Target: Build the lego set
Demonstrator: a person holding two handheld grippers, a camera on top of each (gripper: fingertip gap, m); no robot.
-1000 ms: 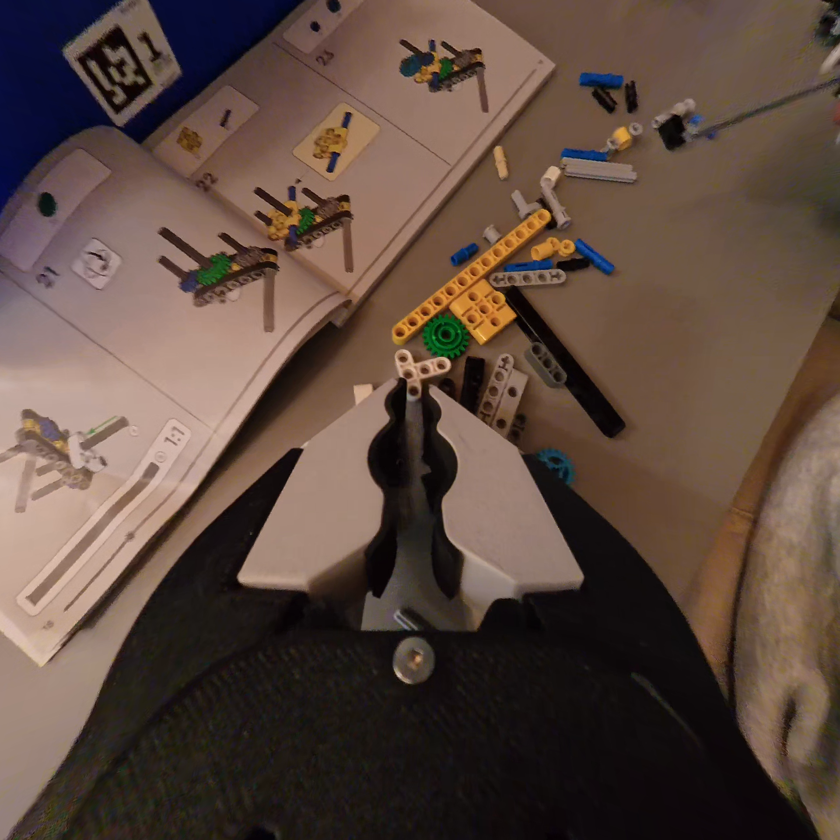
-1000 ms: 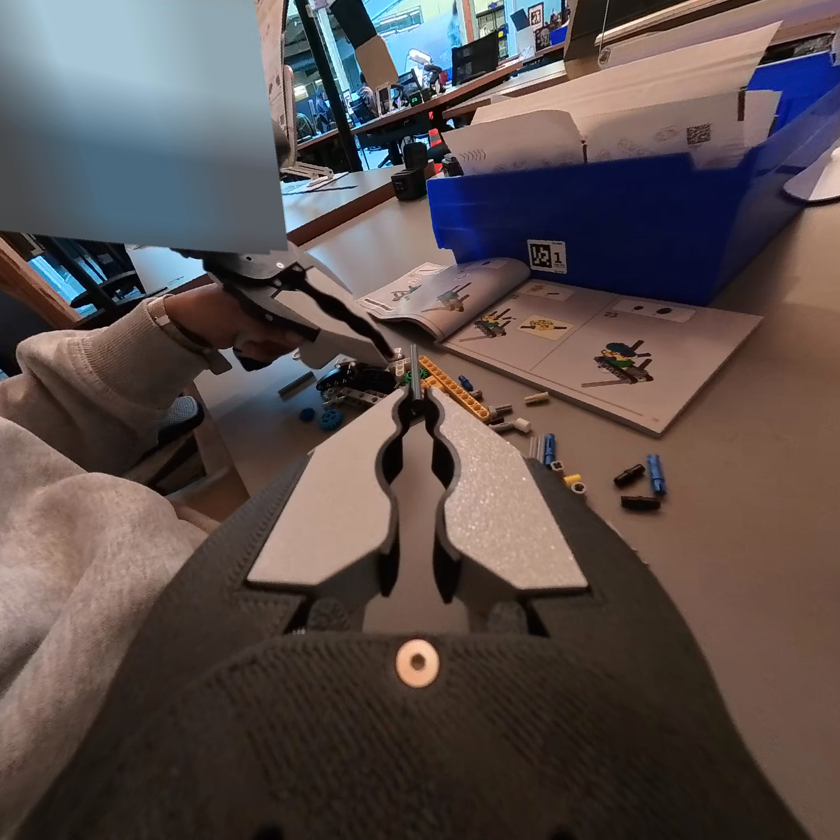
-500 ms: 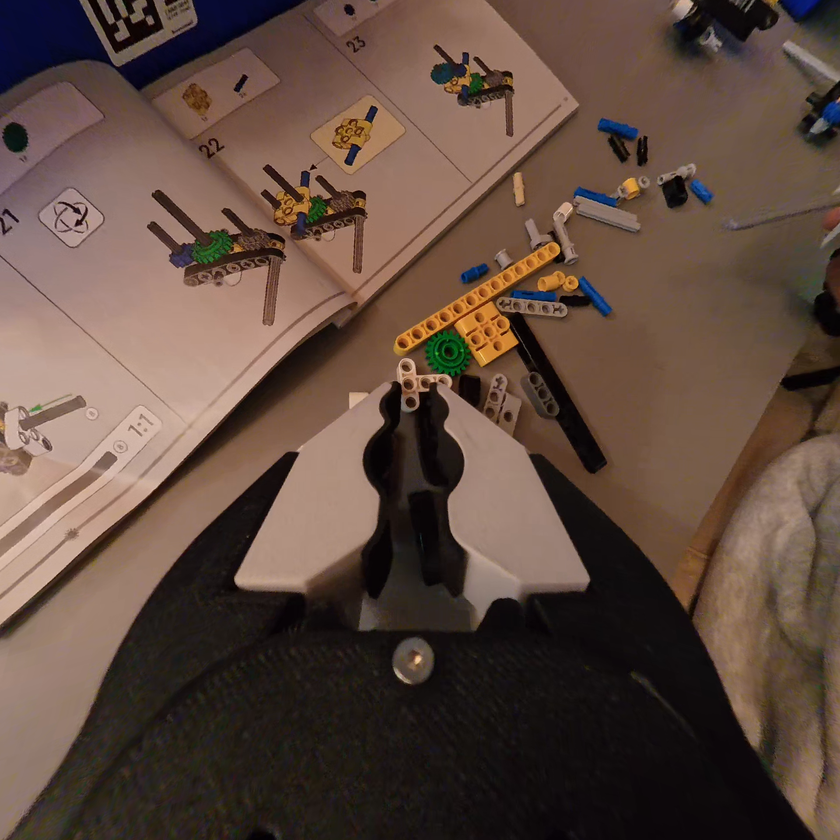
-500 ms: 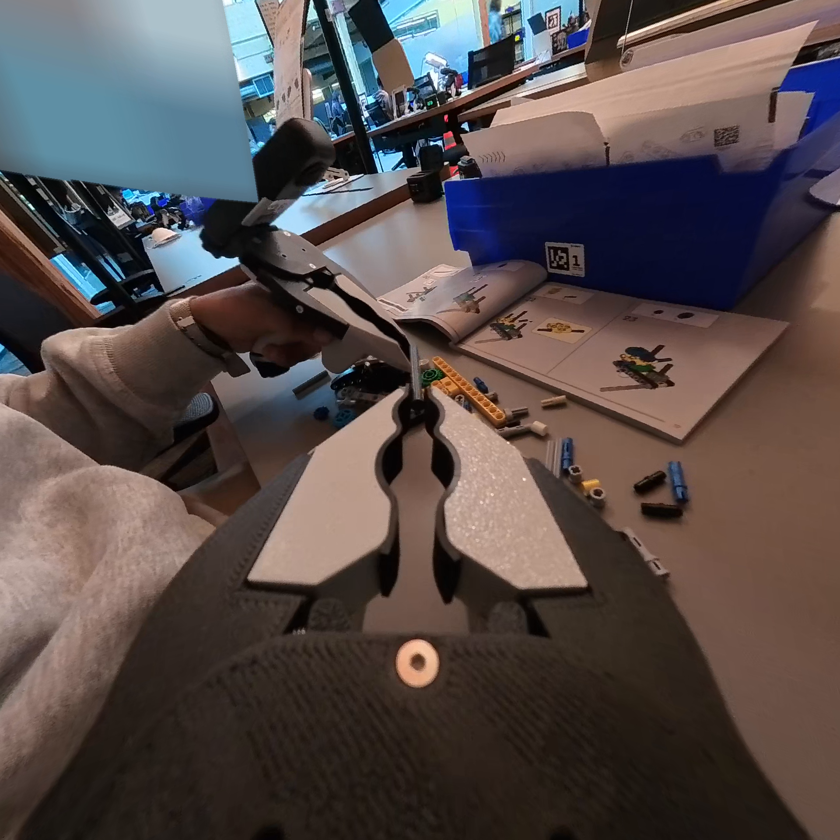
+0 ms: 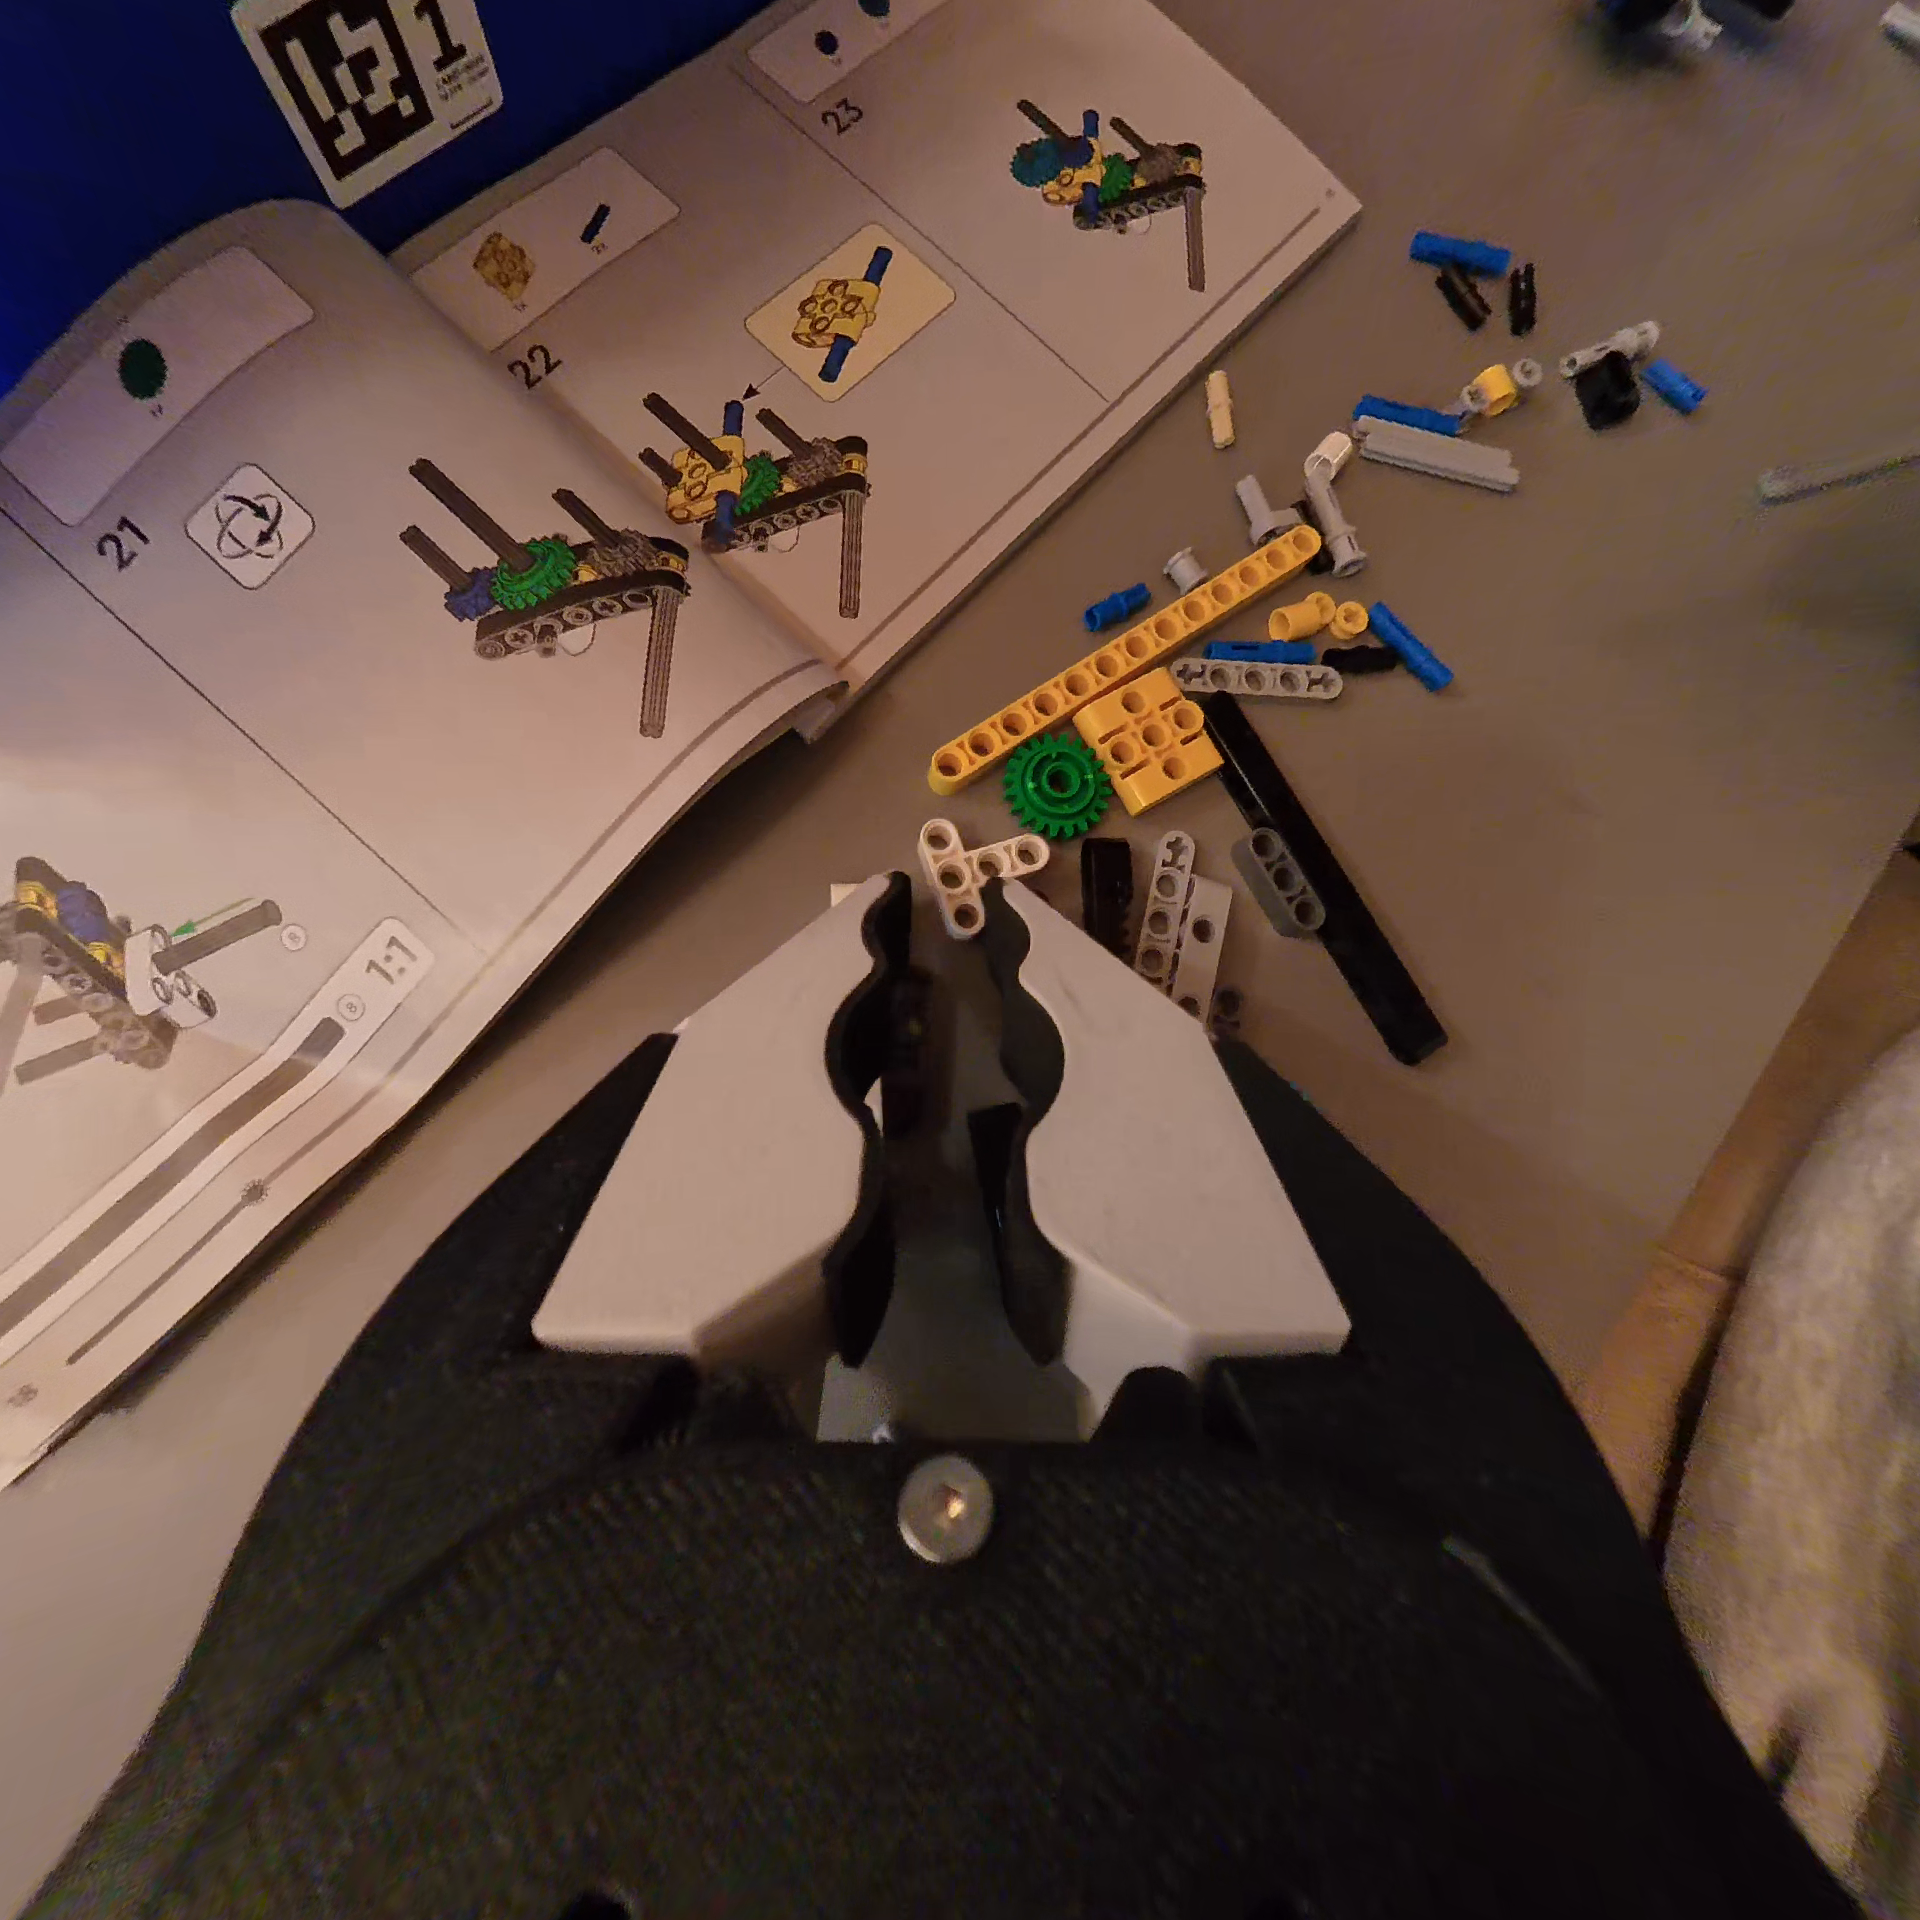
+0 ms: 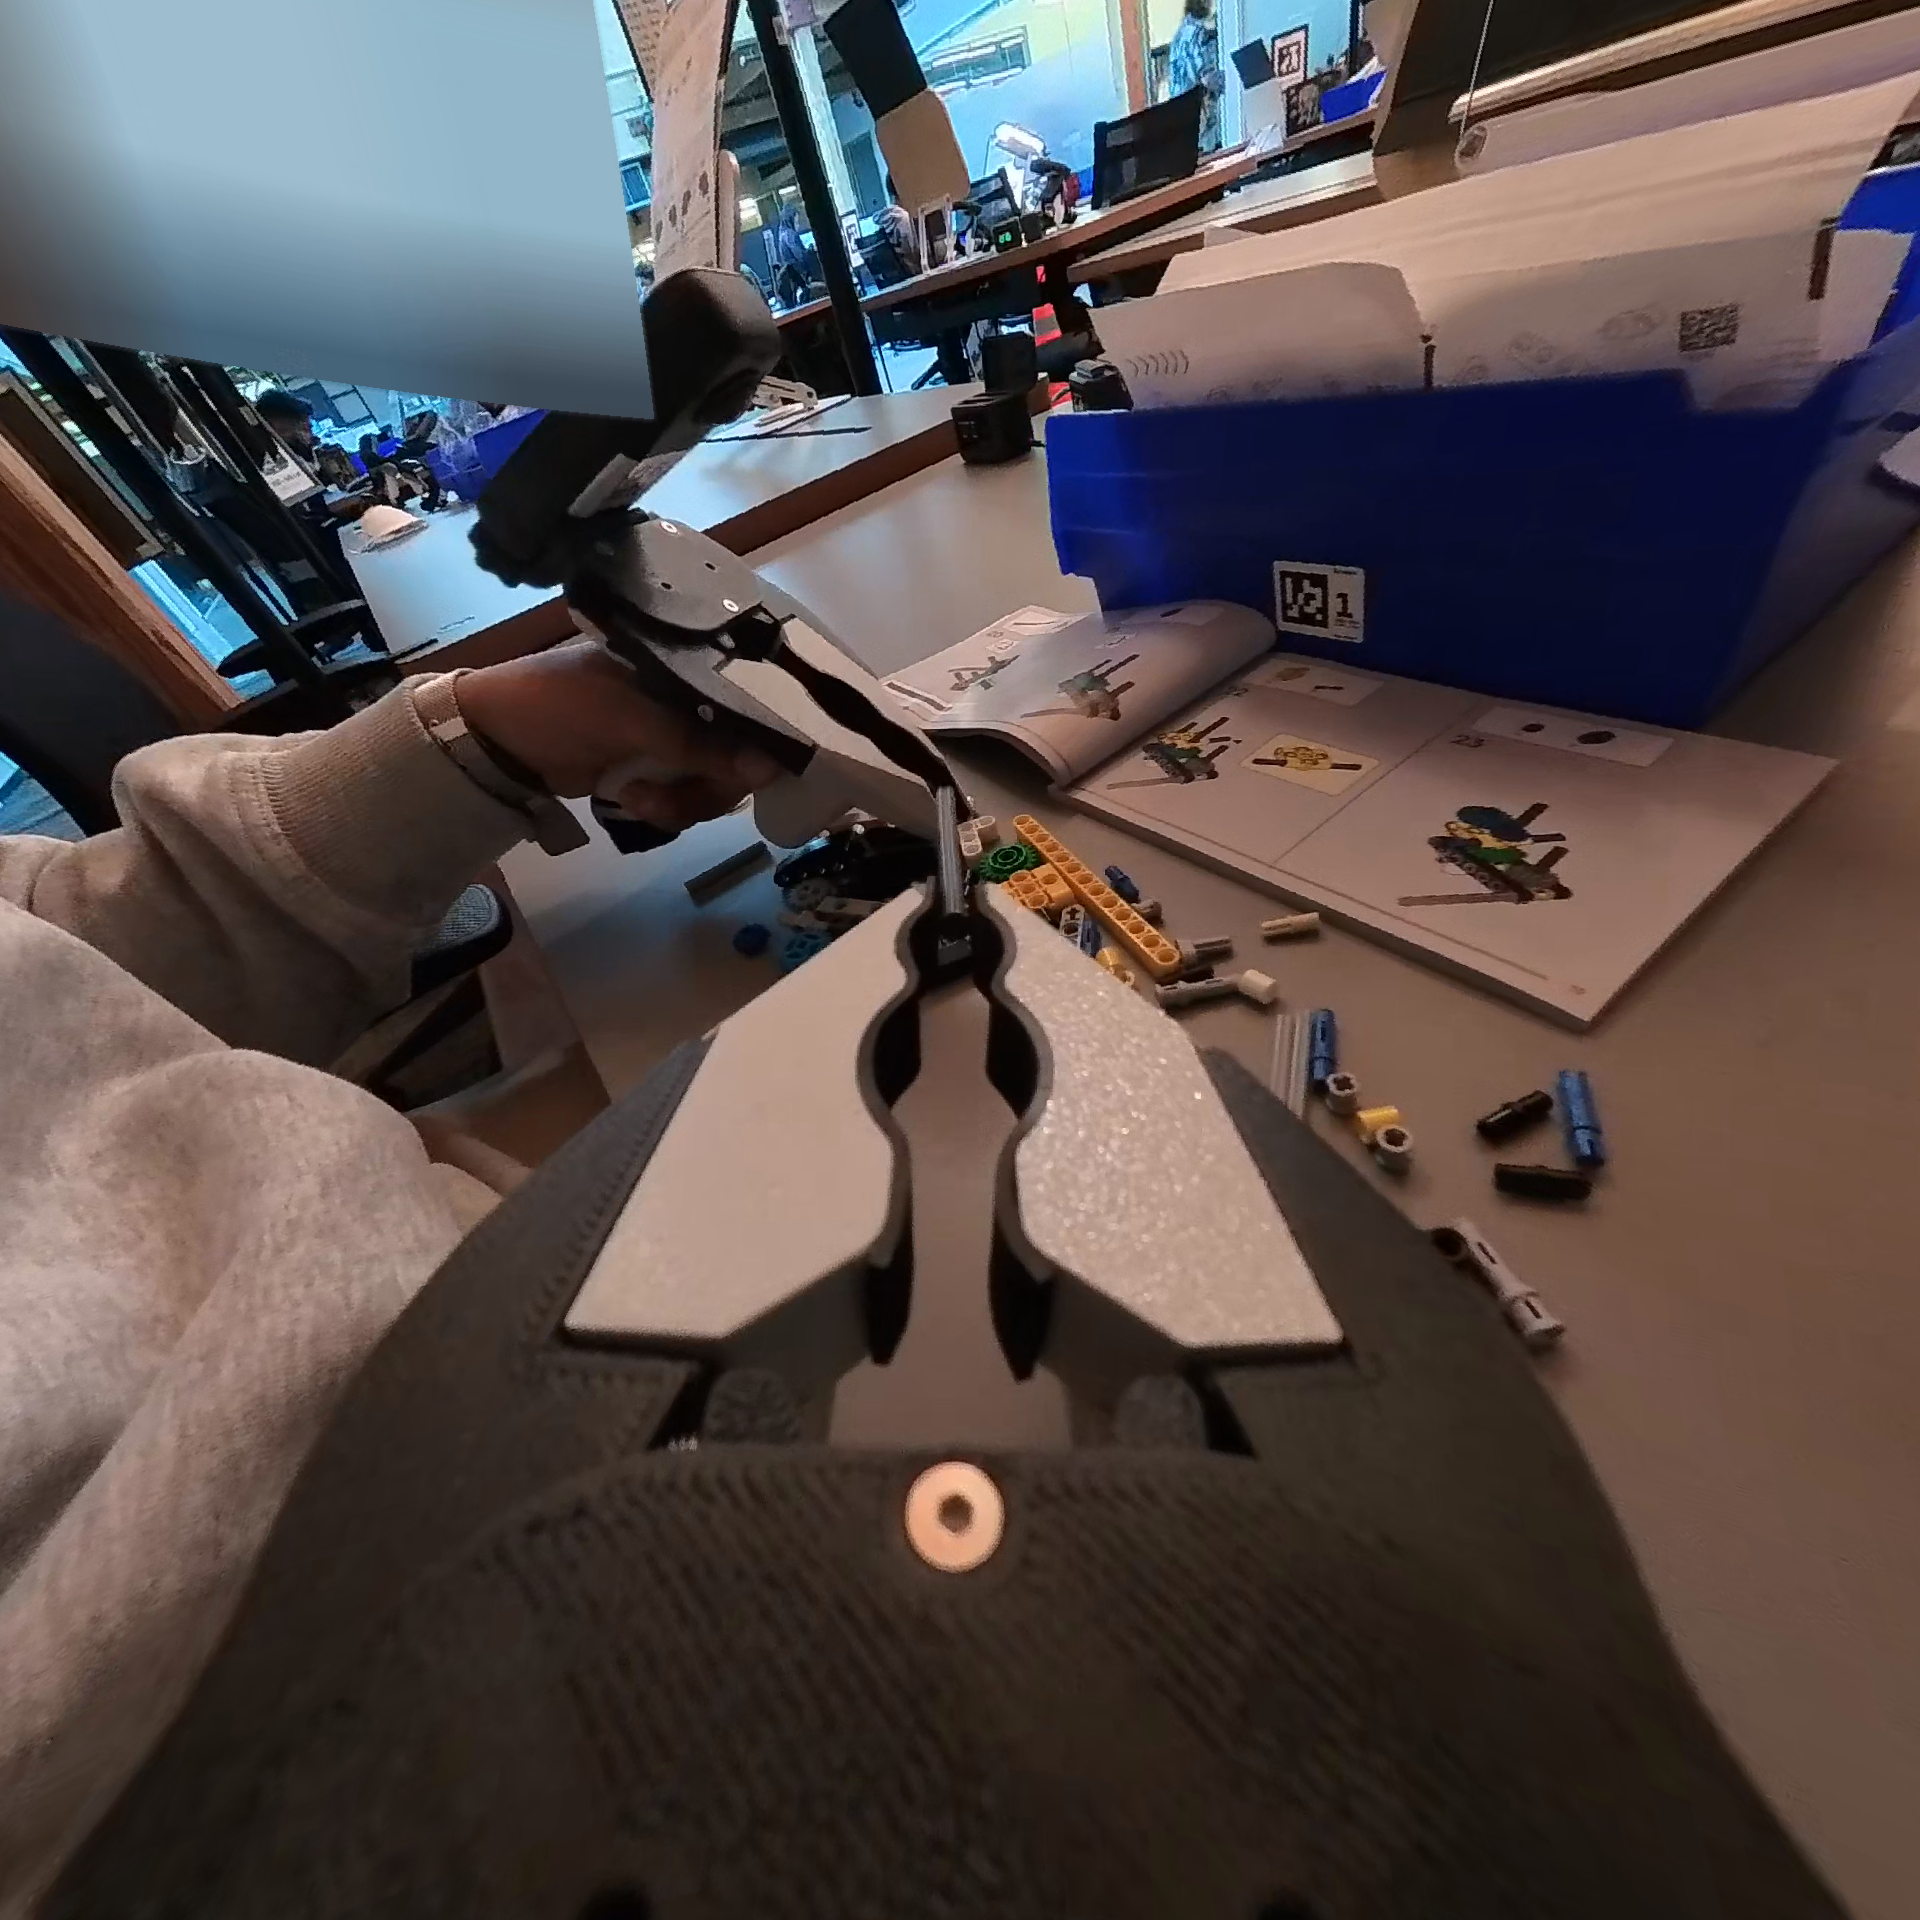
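Note:
My left gripper (image 5: 948,899) is open by a narrow gap and hovers with its tips on either side of the stem of a white T-shaped piece (image 5: 971,862) that lies on the table. Just beyond it are a green gear (image 5: 1058,782), a long yellow beam (image 5: 1122,655), a yellow block (image 5: 1148,740) and a long black beam (image 5: 1330,894). My right gripper (image 6: 951,920) is shut on a thin grey axle (image 6: 943,847) that points up and forward. The left gripper (image 6: 925,774) shows in the right wrist view, angled down over the pile.
The open instruction booklet (image 5: 520,623) lies left of the pieces, against a blue bin (image 6: 1455,540). Small blue, black and grey pins (image 5: 1455,270) are scattered to the right. A black part-built assembly (image 6: 852,852) sits near the table edge. A grey sleeve (image 5: 1818,1351) is at the right. The grippers' ends are close to 15 cm from one another. It is some 4 cm from my left tips to the yellow block (image 5: 1148,740).
My left gripper's jaws have opened a little over the white T-shaped piece, and its handle has risen. My right gripper still holds the grey axle and has moved slightly.

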